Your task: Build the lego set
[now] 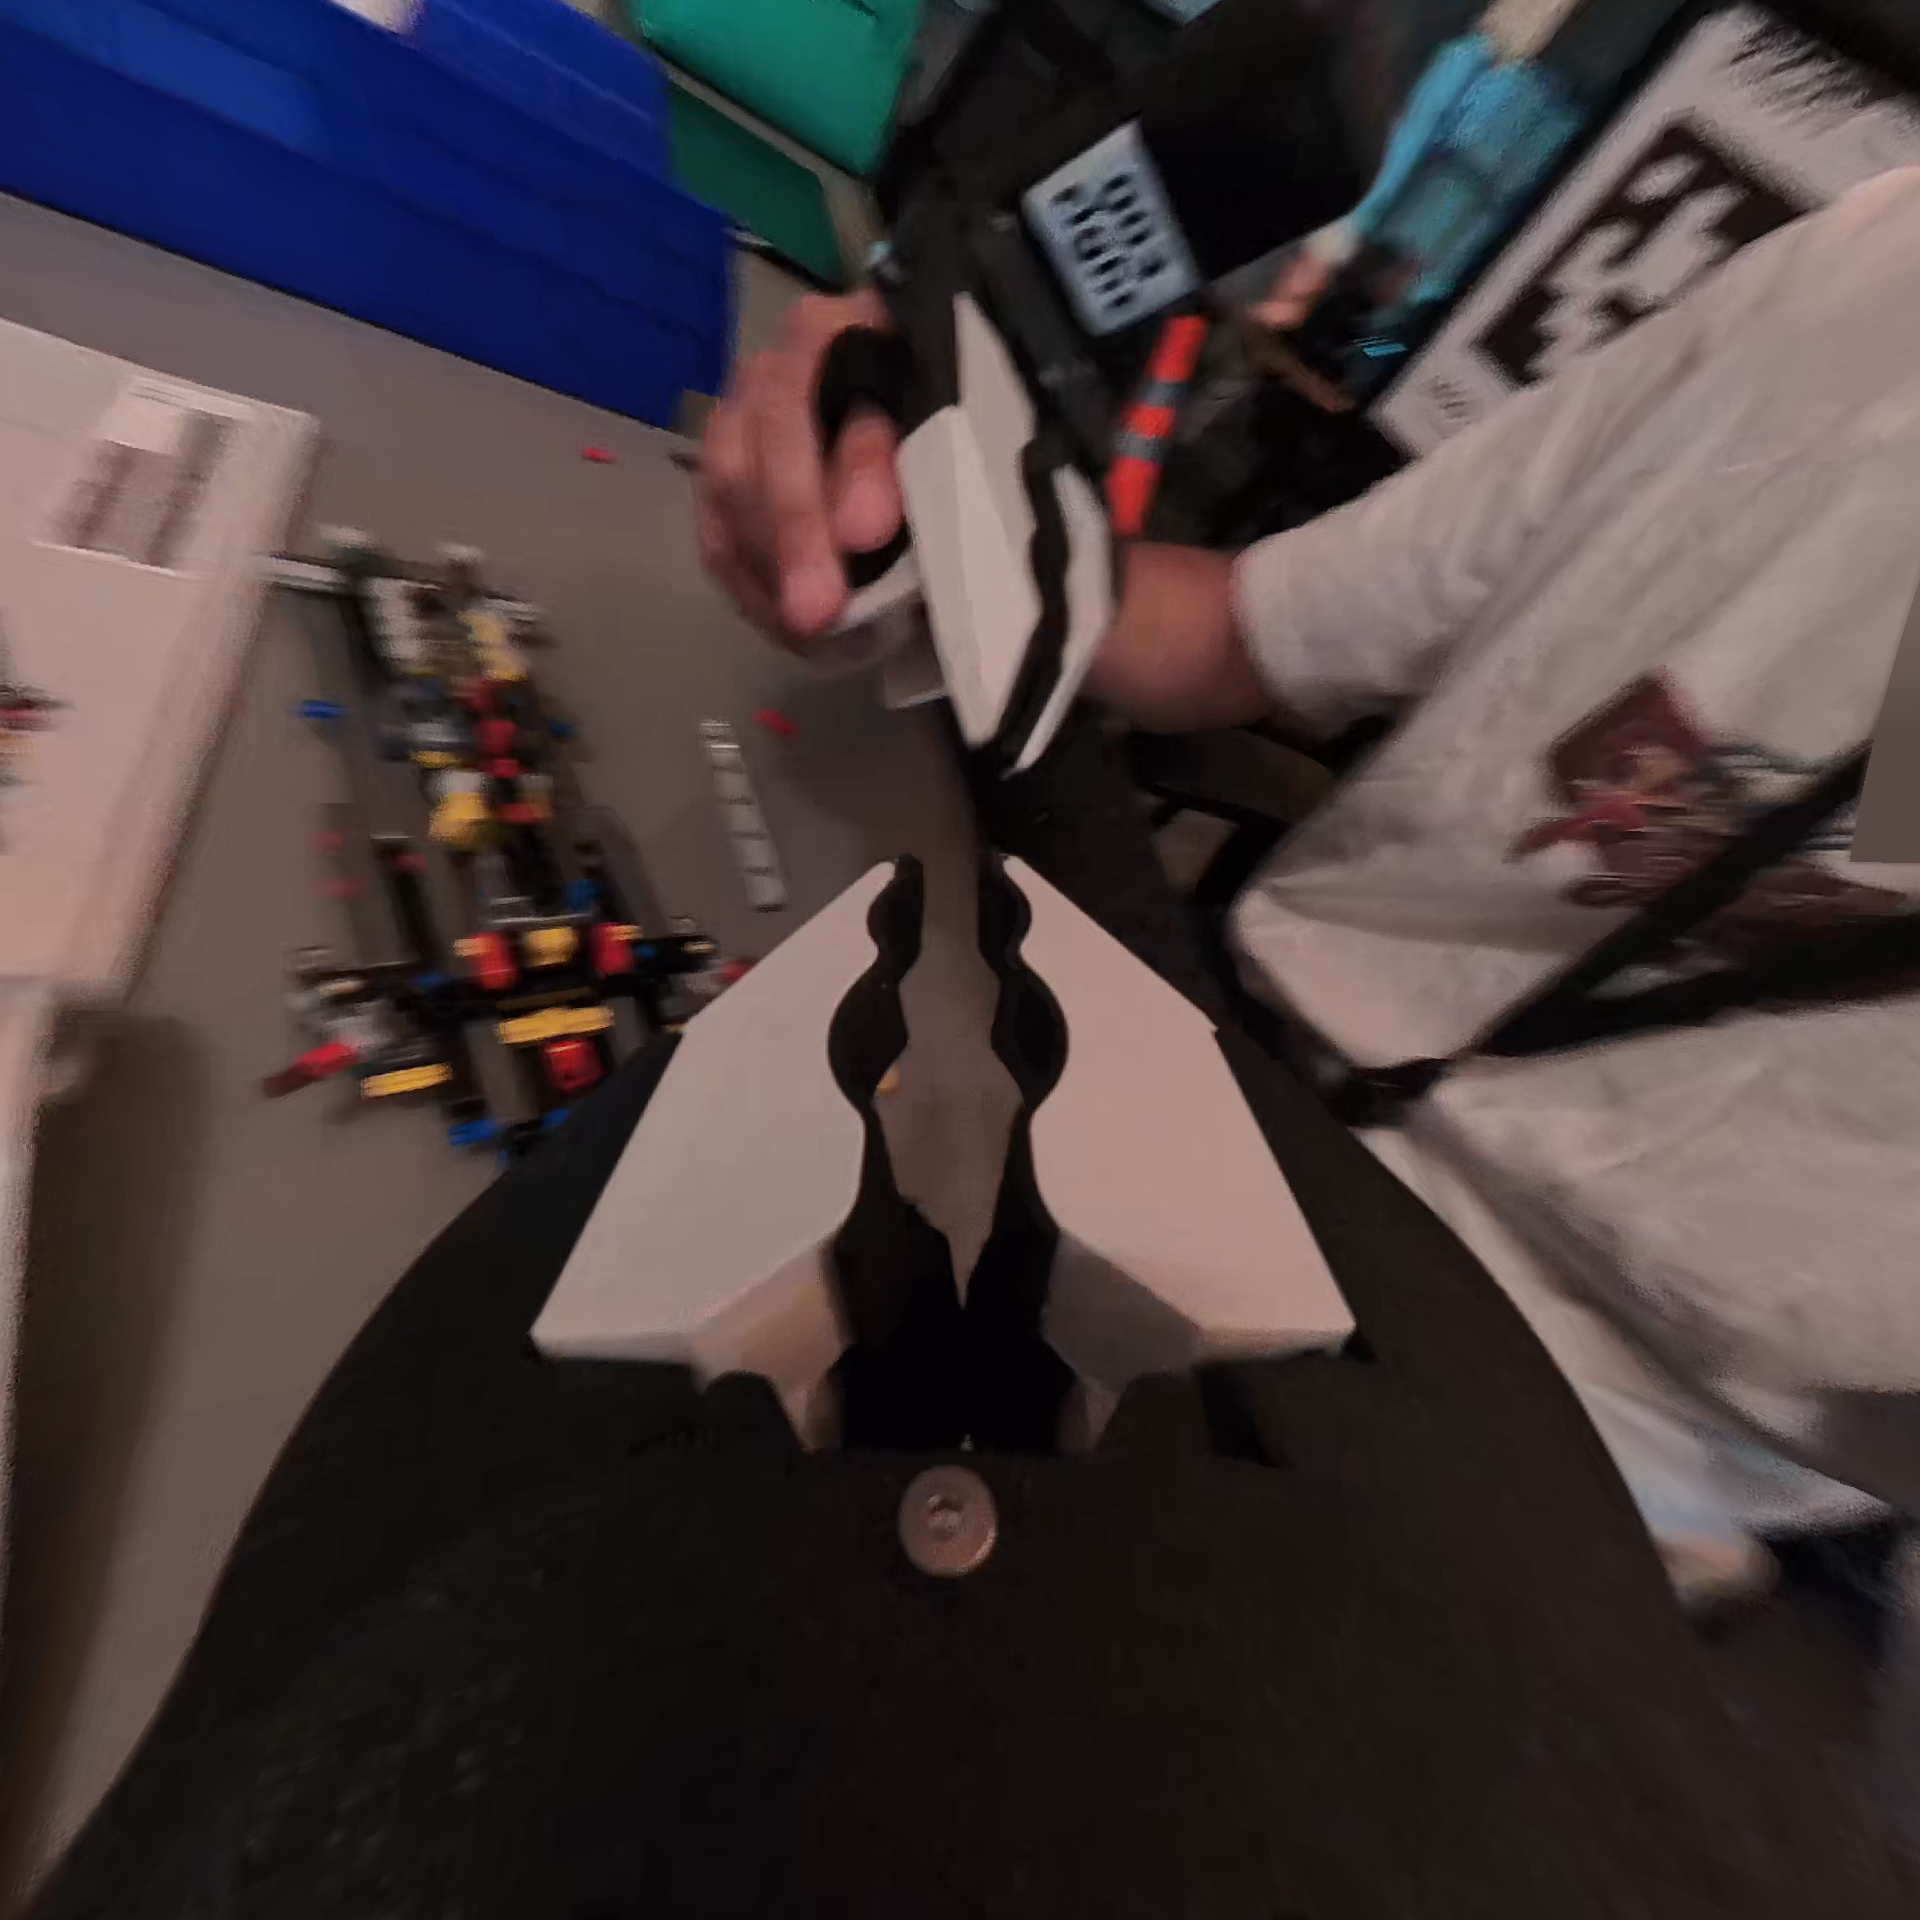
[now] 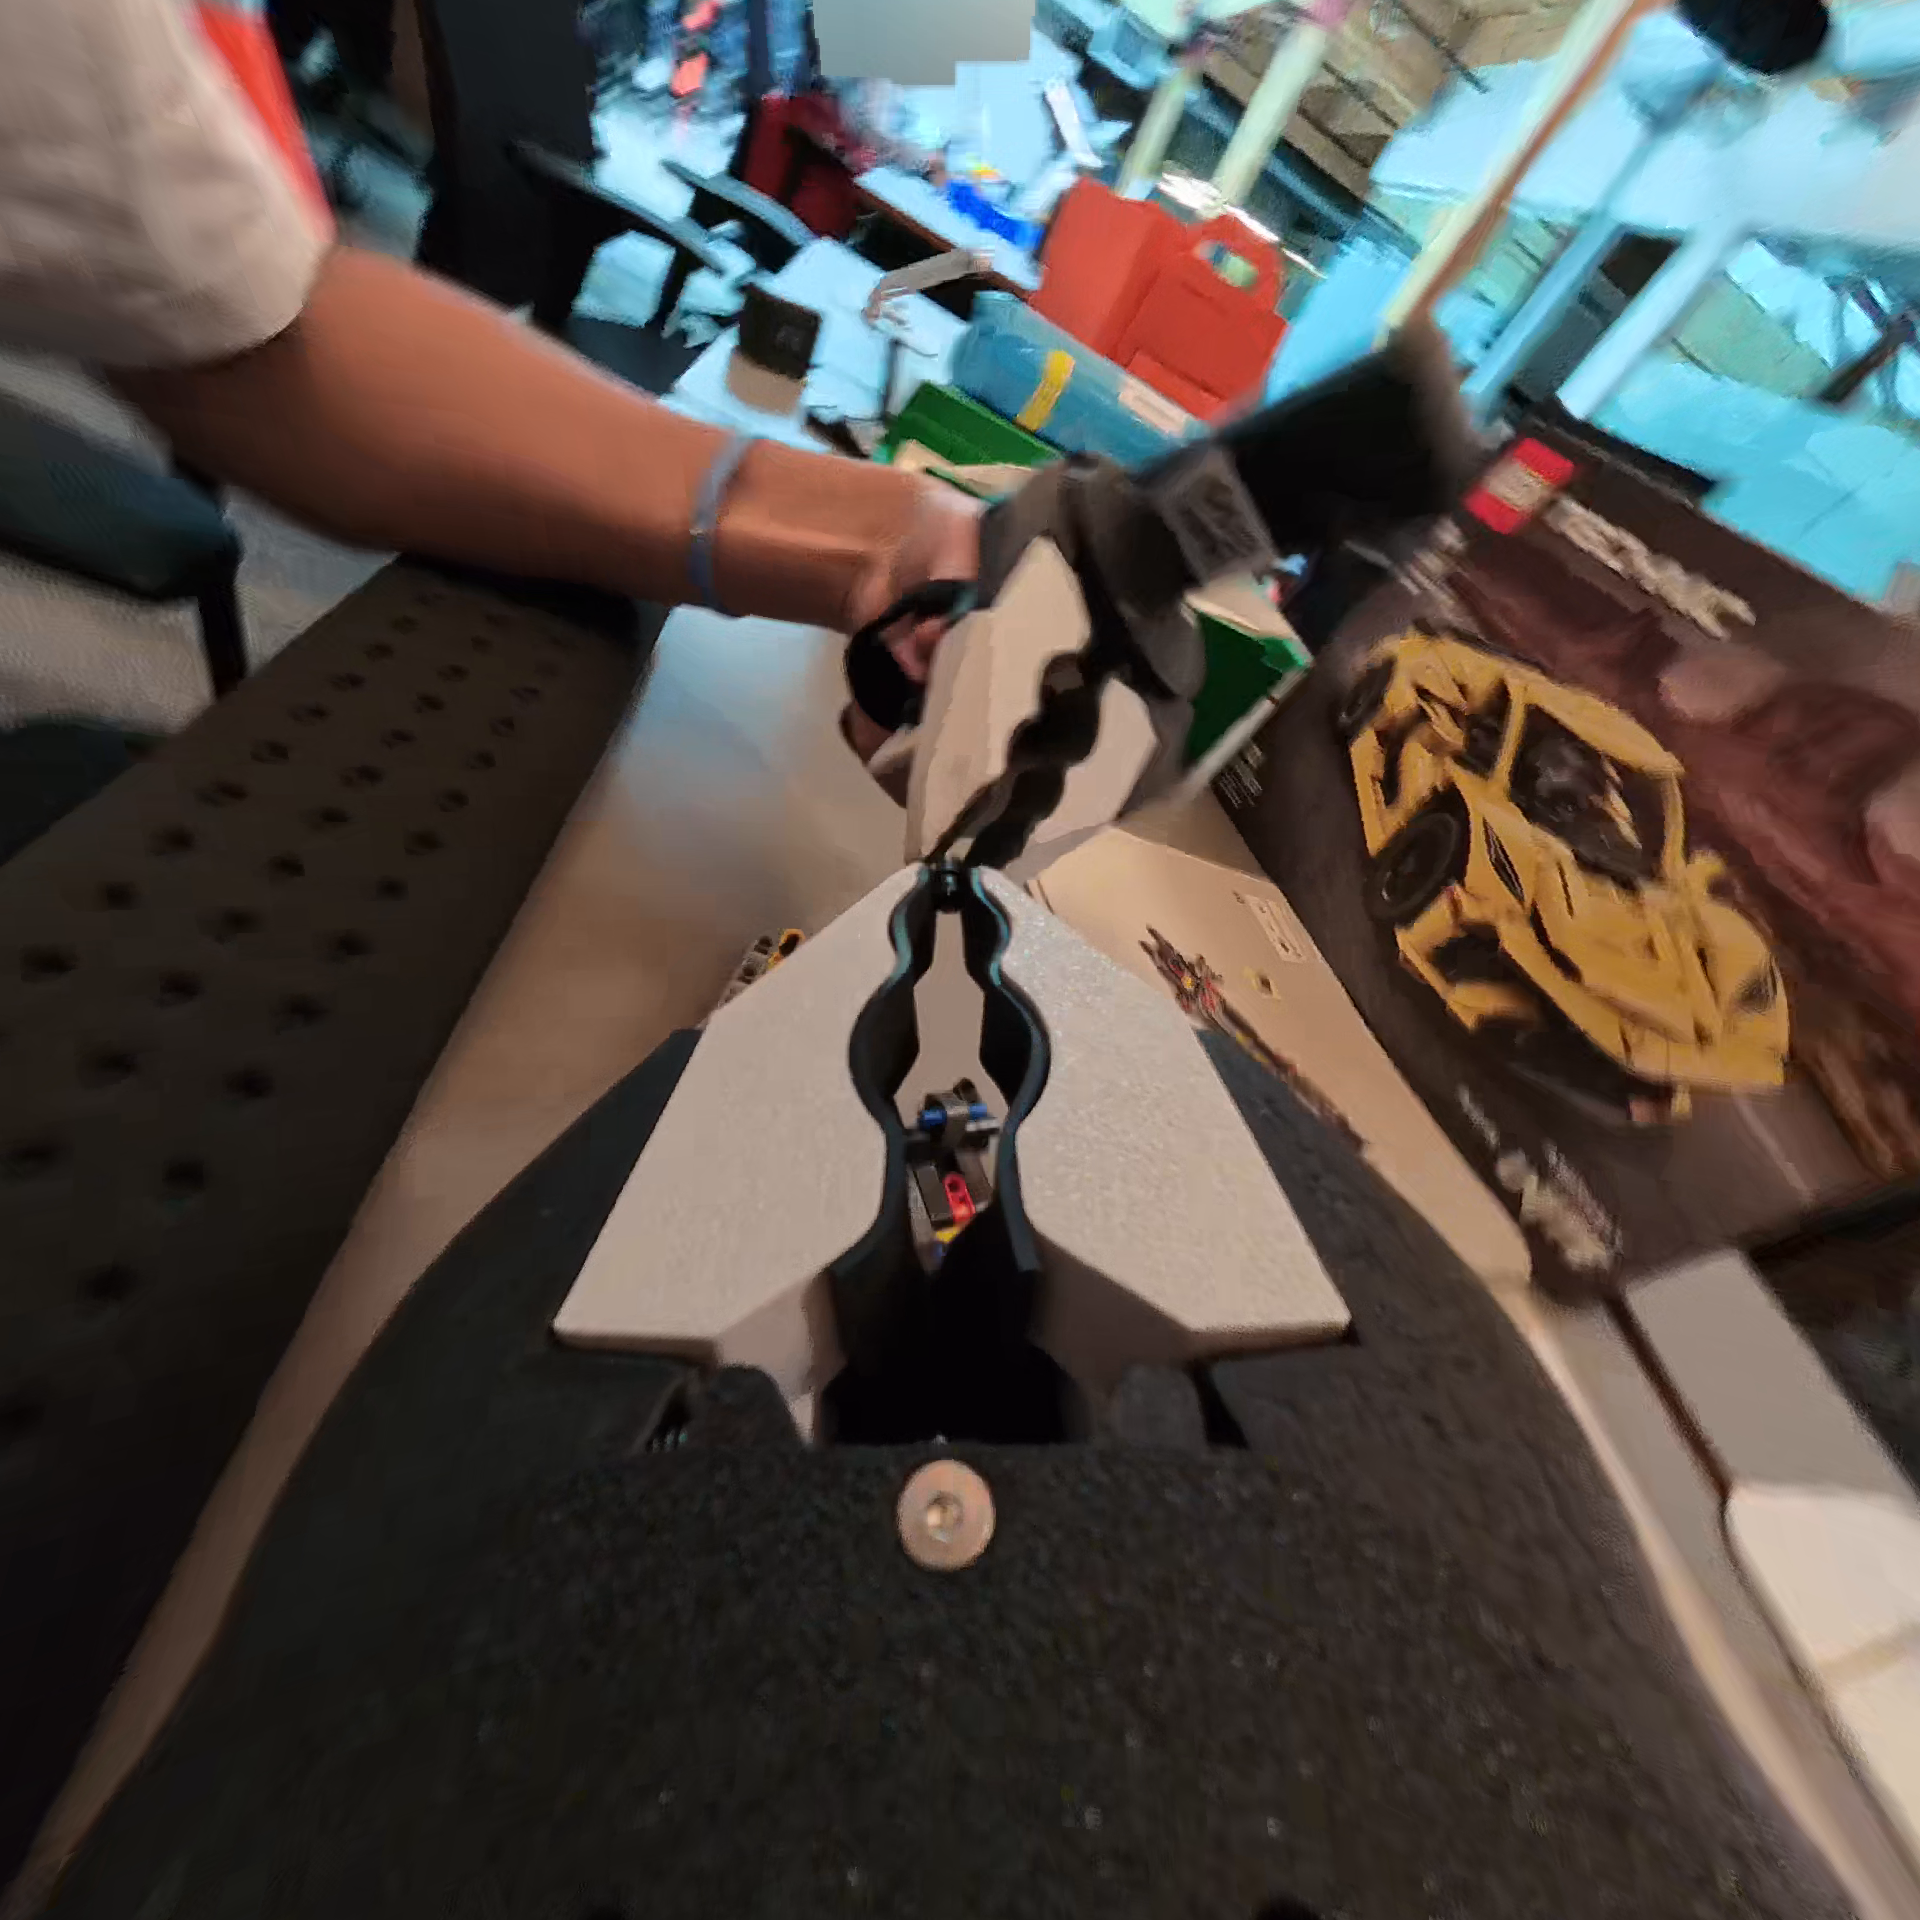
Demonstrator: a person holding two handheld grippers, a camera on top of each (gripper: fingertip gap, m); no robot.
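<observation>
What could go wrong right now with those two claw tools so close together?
1. The right gripper pinches a tiny black piece only at its very tips; a slight twist could pop it out, and it might be lost on the table.
2. The left gripper points tip to tip at it; a bump could knock the piece loose.
3. A dropped piece could land among the loose parts by the build and be hard to find.
</observation>
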